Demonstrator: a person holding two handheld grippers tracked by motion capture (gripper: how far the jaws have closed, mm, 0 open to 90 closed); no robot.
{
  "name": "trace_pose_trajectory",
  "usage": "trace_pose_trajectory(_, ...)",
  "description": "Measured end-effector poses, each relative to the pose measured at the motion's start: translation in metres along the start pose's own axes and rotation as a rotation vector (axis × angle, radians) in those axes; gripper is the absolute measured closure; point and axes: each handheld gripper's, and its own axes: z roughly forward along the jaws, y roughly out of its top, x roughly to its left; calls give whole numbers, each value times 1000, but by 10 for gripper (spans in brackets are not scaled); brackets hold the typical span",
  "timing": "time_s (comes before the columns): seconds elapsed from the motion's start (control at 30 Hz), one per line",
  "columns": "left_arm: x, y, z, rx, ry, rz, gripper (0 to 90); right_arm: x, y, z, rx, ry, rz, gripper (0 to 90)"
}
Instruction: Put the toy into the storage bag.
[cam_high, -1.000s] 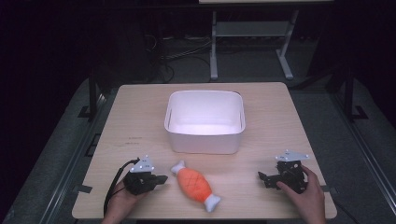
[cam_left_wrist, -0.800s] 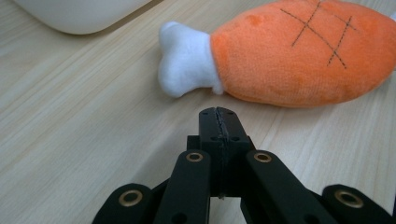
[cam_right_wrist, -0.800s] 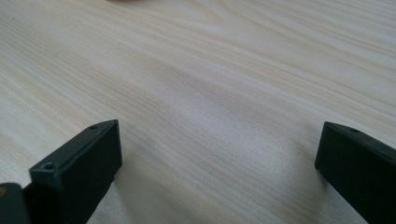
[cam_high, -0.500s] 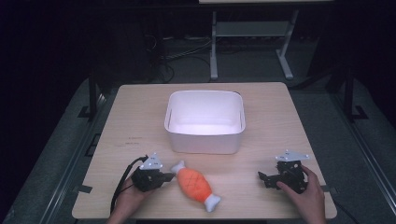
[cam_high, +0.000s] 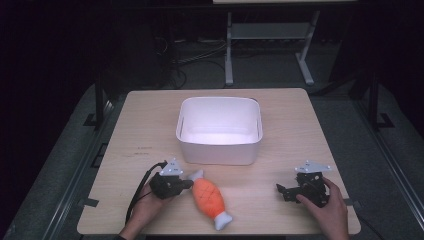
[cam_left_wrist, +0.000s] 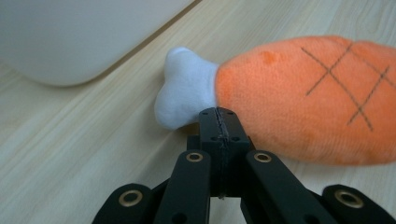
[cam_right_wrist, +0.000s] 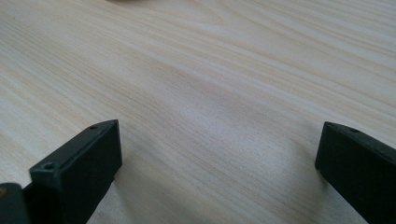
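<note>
**Closed left gripper at the toy's bone end: a push, not a grasp**

The plush drumstick toy (cam_high: 209, 198) lies on the table (cam_high: 300, 130) near its front edge, just in front of the white plastic tub (cam_high: 219, 131) and apart from it. Its orange body (cam_left_wrist: 308, 98) carries stitched cross marks; a white bone end (cam_left_wrist: 184, 95) points toward the tub, another toward the table's front edge.

The left gripper (cam_high: 186, 183) sits at the toy's upper bone end. In the left gripper view its jaws are pressed fully together with nothing between them, their tip right at the seam where white meets orange. The right gripper (cam_high: 281, 189) rests well apart on the table's right side, its jaws spread wide over bare wood, holding nothing.

The likely risk: with the jaws closed, any forward motion would nudge the soft toy or spin it about its middle instead of catching it, perhaps sliding it toward the front edge. The jaws would probably need to part first. Plush also compresses, so a shallow pinch on the bone end could slip free when lifted.
</note>
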Motion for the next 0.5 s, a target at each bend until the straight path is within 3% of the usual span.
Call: trace_pose_trajectory(0.5,0,24,19,-4,-6,27,897,0,0,0,0,0,0,0)
